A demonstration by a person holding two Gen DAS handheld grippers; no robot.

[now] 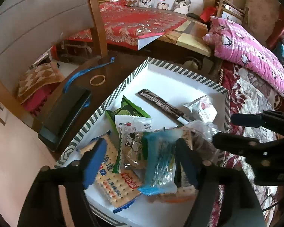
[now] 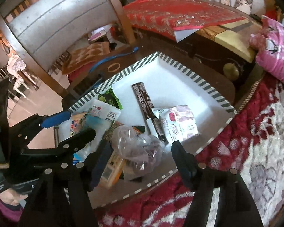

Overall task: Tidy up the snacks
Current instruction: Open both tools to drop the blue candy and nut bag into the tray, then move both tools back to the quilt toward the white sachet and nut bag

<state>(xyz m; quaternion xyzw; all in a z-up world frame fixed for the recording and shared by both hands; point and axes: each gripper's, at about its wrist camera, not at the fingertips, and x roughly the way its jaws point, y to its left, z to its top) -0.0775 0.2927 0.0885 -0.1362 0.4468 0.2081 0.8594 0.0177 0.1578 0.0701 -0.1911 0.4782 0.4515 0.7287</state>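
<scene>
A white box with a striped rim [image 1: 179, 70] holds several snack packets. My left gripper [image 1: 142, 162] is open low over its near end. A blue see-through packet [image 1: 161, 157] lies between its fingers on top of a cracker packet [image 1: 111, 179]. My right gripper [image 2: 142, 160] is open too, astride a crumpled clear plastic bag [image 2: 138, 147] that rests in the box [image 2: 189, 71]. Further in lie a black bar [image 1: 161, 104], a green lime packet [image 1: 130, 107] and a white-and-pink packet [image 2: 178, 123]. Each gripper shows in the other's view: right [image 1: 223, 129], left [image 2: 81, 123].
The box stands on a dark table with a black case [image 1: 66, 113], a blue lanyard [image 1: 81, 73] and a rubber band [image 1: 97, 80] to its left. A red floral blanket [image 2: 236, 151] and a pink quilt [image 1: 255, 53] lie to the right. A wooden post [image 1: 96, 19] rises behind.
</scene>
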